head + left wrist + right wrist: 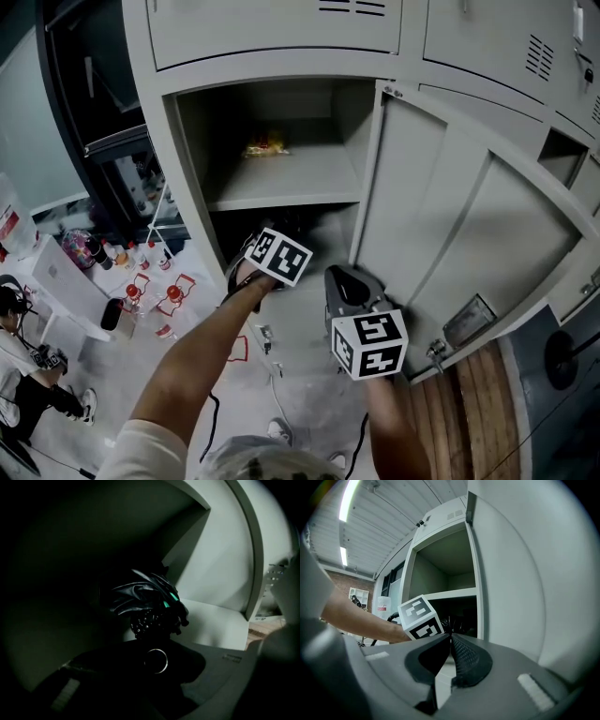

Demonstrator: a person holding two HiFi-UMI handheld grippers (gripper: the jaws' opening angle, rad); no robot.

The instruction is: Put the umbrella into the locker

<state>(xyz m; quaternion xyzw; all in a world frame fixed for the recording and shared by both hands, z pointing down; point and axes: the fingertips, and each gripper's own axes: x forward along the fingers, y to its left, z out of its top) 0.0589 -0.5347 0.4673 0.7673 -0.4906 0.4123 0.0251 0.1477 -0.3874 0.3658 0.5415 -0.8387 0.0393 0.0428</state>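
grey painted steel locker (pixel 187 187), door (pixel 450 216) swung open toward the right of the frame; a shelf (pixel 281 192) splits it into an upper and a lower compartment.

- upper compartment: one yellow packet (pixel 265 145) at the back, upper centre of the head view.
- lower compartment (pixel 314 223): dark, centre of the frame; the left arm reaches into it.
- umbrella (pixel 150 597): black, folded, green tips on the ribs; centre of the left gripper view, already inside the lower compartment, canopy end pointing away from the camera. whether it rests on the floor of the compartment cannot be told in the gloom.
- left gripper (pixel 155 644): jaws appear closed on the umbrella's handle, whose ringed end shows just before them; the light is poor, so this is a judgement.
- right gripper (pixel 451 639): jaws pressed together with nothing between them, held outside the locker, near the door's inner face, lower centre of the head view.

risks: letting go before the umbrella is bedded could let it tip and roll out over the sill; loose canopy folds might snag the shelf edge; the idle right gripper could knock the door inward onto the left arm.
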